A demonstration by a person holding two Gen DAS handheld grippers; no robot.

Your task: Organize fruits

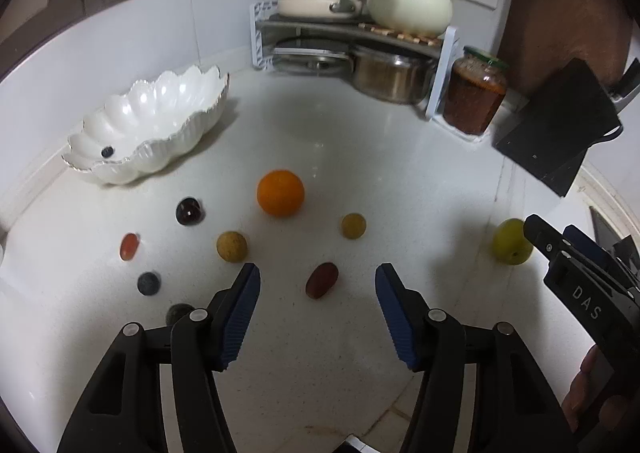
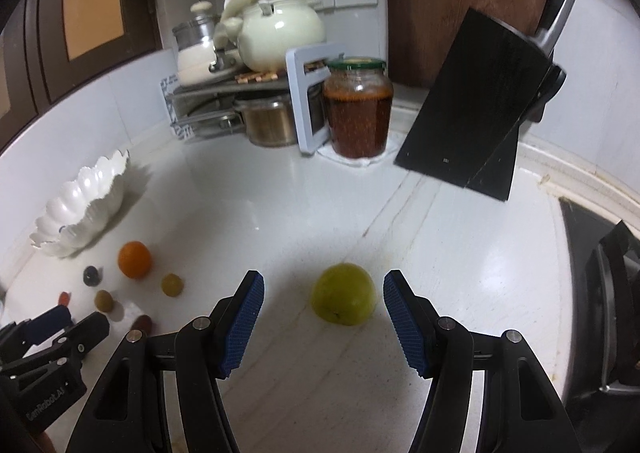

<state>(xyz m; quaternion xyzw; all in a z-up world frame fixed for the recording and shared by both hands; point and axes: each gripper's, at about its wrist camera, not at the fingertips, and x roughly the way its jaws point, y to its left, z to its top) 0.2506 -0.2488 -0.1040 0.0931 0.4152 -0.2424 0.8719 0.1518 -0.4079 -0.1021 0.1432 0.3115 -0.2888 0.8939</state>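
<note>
Both grippers sit open with nothing pinched. Left gripper (image 1: 318, 279) frames a reddish grape (image 1: 321, 280), just in front of the orange (image 1: 281, 193). Right gripper (image 2: 324, 285) frames the green fruit (image 2: 343, 293), well right of that orange. The white bowl (image 1: 192, 121) is behind-left of it.

Left wrist view: looks steeply down along its fingers at the white counter (image 1: 320, 125), close above the scattered fruit, facing the corner rack (image 1: 352, 33) at upper centre. Right wrist view: similar downward tilt, set further right. Shared: scalloped bowl (image 1: 152, 125) at left, orange (image 1: 281, 193), jar (image 1: 476, 93), knife block (image 1: 560, 125) at upper right.
</note>
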